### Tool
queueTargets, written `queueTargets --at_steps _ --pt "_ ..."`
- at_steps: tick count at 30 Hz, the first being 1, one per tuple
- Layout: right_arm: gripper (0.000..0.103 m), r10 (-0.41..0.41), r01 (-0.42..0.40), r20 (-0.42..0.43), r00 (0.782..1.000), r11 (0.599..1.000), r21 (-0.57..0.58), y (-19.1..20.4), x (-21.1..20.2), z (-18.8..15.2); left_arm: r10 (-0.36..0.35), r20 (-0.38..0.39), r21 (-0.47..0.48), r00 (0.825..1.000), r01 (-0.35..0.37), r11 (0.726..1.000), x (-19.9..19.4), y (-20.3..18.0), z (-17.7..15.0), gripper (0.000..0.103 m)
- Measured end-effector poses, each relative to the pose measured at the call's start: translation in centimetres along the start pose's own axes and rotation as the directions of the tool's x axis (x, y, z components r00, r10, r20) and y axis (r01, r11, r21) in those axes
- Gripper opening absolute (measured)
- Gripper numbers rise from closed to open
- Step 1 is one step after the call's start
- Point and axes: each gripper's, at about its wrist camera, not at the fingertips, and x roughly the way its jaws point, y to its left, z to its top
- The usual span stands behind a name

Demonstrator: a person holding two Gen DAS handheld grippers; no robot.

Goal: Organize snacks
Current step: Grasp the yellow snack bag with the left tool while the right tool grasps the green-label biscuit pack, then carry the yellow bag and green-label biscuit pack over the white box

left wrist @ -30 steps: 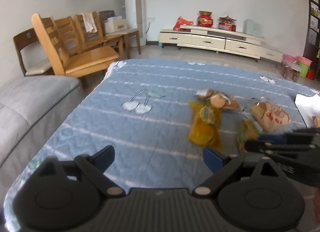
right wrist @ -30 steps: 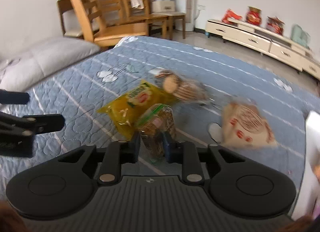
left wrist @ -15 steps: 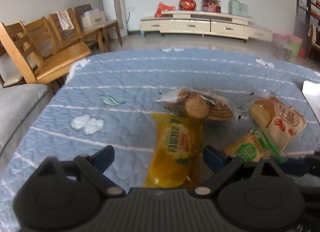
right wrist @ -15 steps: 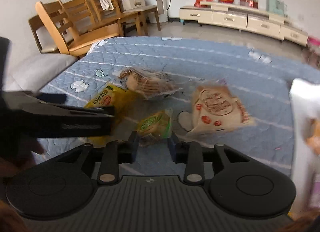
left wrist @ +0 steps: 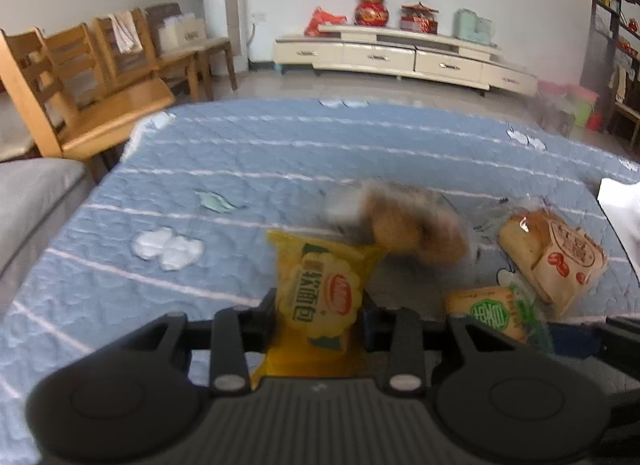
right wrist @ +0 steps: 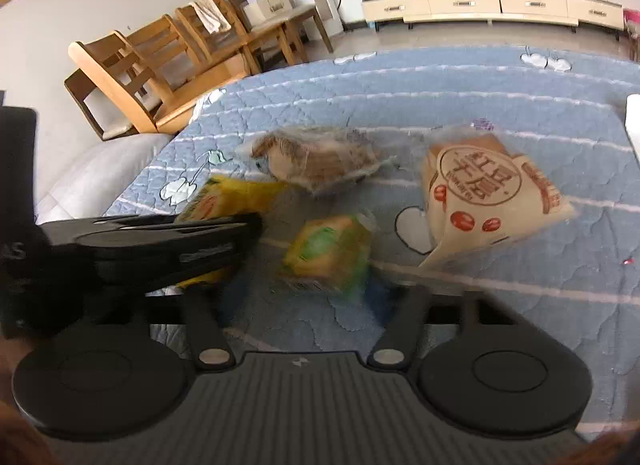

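Left hand-held gripper [left wrist: 319, 315]: I clamp the yellow bread pack [left wrist: 320, 297].
Right hand-held gripper [right wrist: 304, 301]: apart, green snack pack [right wrist: 326, 253] between my fingers.
Snack packs: four on the bed [left wrist: 240, 153].

Wooden chairs [left wrist: 92, 77] and a cream cabinet [left wrist: 400, 57] behind the blue quilt [left wrist: 280, 153].

Biscuit pack [left wrist: 404, 225] motion-blurred; green packet [right wrist: 328, 253] blurred, print unreadable; white object [left wrist: 622, 205] cut by right edge.

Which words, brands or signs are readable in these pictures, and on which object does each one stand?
"软面包": yellow snack packet, between the left gripper jaws.
"红豆" over "千层", upside down: beige bread packet.
Red oval logo on the yellow snack packet: too blurred.
Round green mark on the green-and-yellow snack packet: too blurred.
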Motion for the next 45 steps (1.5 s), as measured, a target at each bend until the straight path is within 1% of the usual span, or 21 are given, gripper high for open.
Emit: queueTargets --at_steps 1,5,9,10,11,12,14,19,21,22,23,25,28,30,31,32,34,37,43,44,45 --pt "0.097 0.01 -0.01 0.001 1.0 1.0 -0.004 0.2 -0.1 -0.1 0.01 0.009 0.002 1.0 -0.011 1.0 -0.5 0.3 0.0 0.036" --pt "0.099 0.027 -0.027 -0.008 1.0 1.0 0.014 0.0 0.3 0.0 0.03 0.033 0.007 0.999 -0.03 1.0 -2.1 1.6 -0.4 0.036" --pt "0.098 0.066 -0.069 0.023 0.998 0.985 0.158 -1.6 0.3 0.4 0.039 0.032 -0.003 0.999 -0.039 0.999 -2.9 2.6 -1.3 0.036" --pt "0.091 0.054 -0.057 0.018 0.998 0.983 0.173 -1.6 0.5 0.6 0.039 0.033 -0.005 0.999 -0.039 0.999 -3.1 2.7 -1.5 0.036" --pt "0.053 0.029 -0.031 0.011 1.0 0.985 0.169 -1.5 0.7 0.8 0.041 0.035 -0.005 0.999 -0.041 0.999 -3.3 2.7 -1.7 0.036" --pt "0.031 0.023 -0.023 -0.001 1.0 0.987 0.16 -1.3 0.9 0.9 0.039 0.035 -0.006 0.999 -0.039 0.999 -3.5 2.7 -1.9 0.036" --pt "0.027 0.028 -0.028 0.001 1.0 0.99 0.138 -0.8 0.8 0.9 0.034 0.035 -0.013 0.999 -0.034 0.999 -3.9 2.6 -2.3 0.036" --pt "0.016 -0.001 0.0 0.082 0.997 1.0 0.009 1.4 -2.5 0.1 0.027 0.05 -0.024 0.998 -0.026 0.999 -5.7 2.4 -2.9 0.036" --pt "0.011 -0.053 0.065 0.115 0.992 0.992 -0.107 3.0 -4.6 -0.7 0.021 0.06 -0.03 0.998 -0.019 0.999 -6.7 2.5 -3.2 0.036" --pt "0.002 -0.075 0.094 0.125 0.989 0.983 -0.159 3.7 -5.5 -1.0 0.02 0.063 -0.032 0.998 -0.018 0.999 -7.2 2.5 -3.3 0.036" --pt "0.001 -0.083 0.109 0.135 0.987 0.974 -0.198 4.2 -6.5 -1.4 0.018 0.068 -0.029 0.997 -0.016 0.999 -7.7 2.4 -3.6 0.036" --pt "0.001 -0.092 0.128 0.148 0.985 0.958 -0.257 5.0 -8.5 -2.4 0.018 0.078 -0.02 0.997 -0.016 1.0 -8.6 2.2 -3.9 0.036" --pt "0.001 -0.078 0.104 0.104 0.991 0.954 -0.28 4.9 -9.5 -3.4 0.004 0.074 -0.027 0.997 -0.002 1.0 -9.6 2.0 -4.8 0.036" --pt "0.016 -0.11 0.127 0.081 0.991 0.959 -0.251 4.1 -9.3 -4.0 0.003 0.074 -0.024 0.997 -0.001 1.0 -10.1 1.9 -5.3 0.036" --pt "0.032 -0.127 0.141 0.075 0.989 0.964 -0.224 3.6 -9.0 -4.2 0.004 0.074 -0.023 0.997 -0.002 1.0 -10.3 1.8 -5.5 0.036" --pt "0.07 -0.147 0.159 0.074 0.986 0.968 -0.194 3.1 -8.7 -4.3 0.007 0.074 -0.022 0.997 -0.005 1.0 -10.4 1.7 -5.8 0.036" --pt "0.103 -0.198 0.21 0.096 0.975 0.967 -0.14 2.6 -8.0 -4.6 0.01 0.072 -0.026 0.997 -0.008 1.0 -10.5 1.7 -6.2 0.036" --pt "0.103 -0.207 0.214 0.08 0.975 0.971 -0.103 2.9 -6.1 -4.2 0.021 0.056 -0.031 0.998 -0.02 0.999 -10.2 2.0 -6.5 0.036" --pt "0.103 -0.295 0.294 -0.003 0.955 0.951 -0.093 3.5 -1.2 -3.3 0.046 0.052 -0.041 0.998 -0.044 0.998 -10.1 2.3 -6.8 0.036" --pt "0.09 -0.299 0.295 -0.032 0.954 0.951 -0.089 3.3 -0.5 -3.5 0.049 0.052 -0.041 0.997 -0.047 0.998 -10.2 2.3 -6.8 0.036" --pt "0.078 -0.32 0.318 -0.008 0.947 0.943 -0.103 3.4 -0.5 -3.7 0.053 0.053 -0.039 0.997 -0.051 0.998 -10.3 2.3 -6.8 0.036"
